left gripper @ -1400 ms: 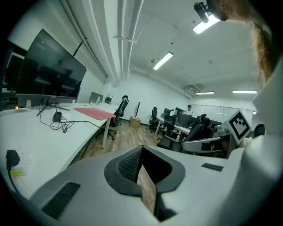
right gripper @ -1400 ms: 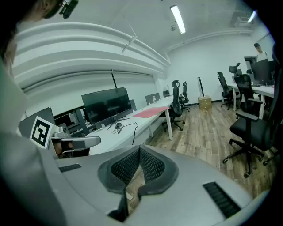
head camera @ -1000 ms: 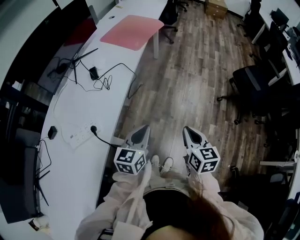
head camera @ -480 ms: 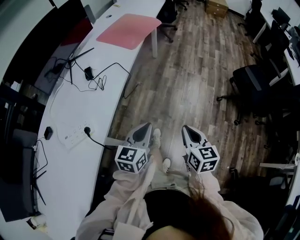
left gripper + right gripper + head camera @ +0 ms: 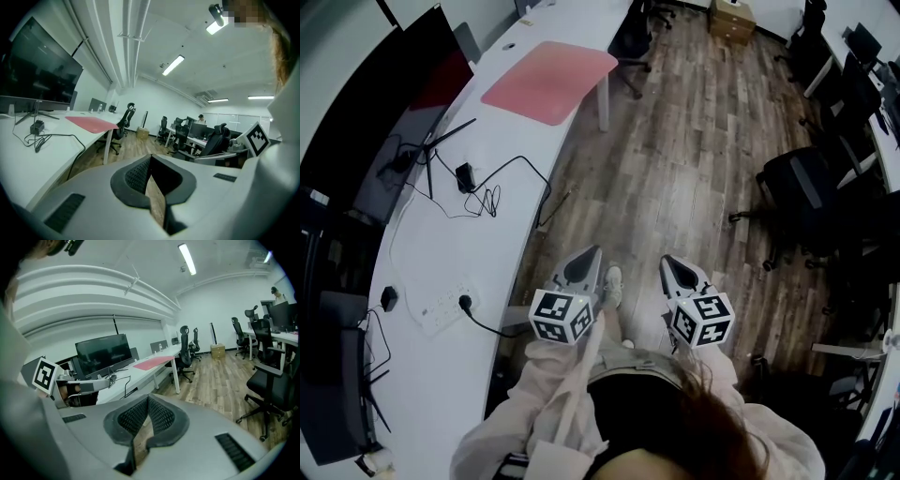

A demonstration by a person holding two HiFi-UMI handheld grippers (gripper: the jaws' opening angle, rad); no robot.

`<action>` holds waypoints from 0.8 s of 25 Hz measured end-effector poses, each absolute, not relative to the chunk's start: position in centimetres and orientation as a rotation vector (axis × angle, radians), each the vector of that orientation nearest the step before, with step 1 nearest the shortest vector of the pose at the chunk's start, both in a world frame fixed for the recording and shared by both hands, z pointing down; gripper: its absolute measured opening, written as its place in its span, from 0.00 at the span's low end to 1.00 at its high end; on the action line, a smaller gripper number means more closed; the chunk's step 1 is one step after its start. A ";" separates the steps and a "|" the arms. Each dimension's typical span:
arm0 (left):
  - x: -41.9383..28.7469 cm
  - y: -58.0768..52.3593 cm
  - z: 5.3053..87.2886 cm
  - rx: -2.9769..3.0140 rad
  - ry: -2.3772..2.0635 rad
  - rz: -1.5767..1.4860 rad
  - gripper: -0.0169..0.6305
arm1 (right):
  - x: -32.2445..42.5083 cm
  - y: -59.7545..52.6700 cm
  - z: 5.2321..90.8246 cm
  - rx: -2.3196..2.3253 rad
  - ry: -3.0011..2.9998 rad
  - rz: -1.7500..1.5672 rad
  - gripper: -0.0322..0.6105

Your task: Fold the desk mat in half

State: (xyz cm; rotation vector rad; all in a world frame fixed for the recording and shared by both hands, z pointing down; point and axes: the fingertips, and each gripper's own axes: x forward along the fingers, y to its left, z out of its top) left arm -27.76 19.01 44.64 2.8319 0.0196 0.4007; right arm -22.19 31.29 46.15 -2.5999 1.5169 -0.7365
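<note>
- Head view: pink desk mat (image 5: 548, 82) lies flat, unfolded, far along the white desk (image 5: 441, 244).
- Near, left gripper (image 5: 586, 260) and right gripper (image 5: 674, 265) are closed and empty, probably just approaching.

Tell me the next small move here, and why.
Probably step closer to the pink desk mat: it lies flat and unfolded at the far end of the desk, while the left gripper and right gripper hang shut and empty over the floor.
</note>
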 end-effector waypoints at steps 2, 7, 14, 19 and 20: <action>-25.6 17.8 44.3 2.835 0.030 0.405 0.06 | -20.2 29.9 45.8 -2.598 1.515 -0.739 0.07; -20.5 14.0 43.3 2.843 0.038 0.406 0.06 | -15.1 26.2 44.9 -2.593 1.522 -0.741 0.07; -14.7 8.9 42.7 2.842 0.035 0.395 0.06 | -9.5 20.4 44.6 -2.572 1.554 -0.747 0.07; -11.5 5.9 42.7 2.835 0.051 0.386 0.06 | -6.4 17.0 44.8 -2.570 1.566 -0.757 0.07; -10.9 5.5 42.7 2.835 0.055 0.383 0.06 | -5.9 16.5 44.9 -2.571 1.566 -0.760 0.07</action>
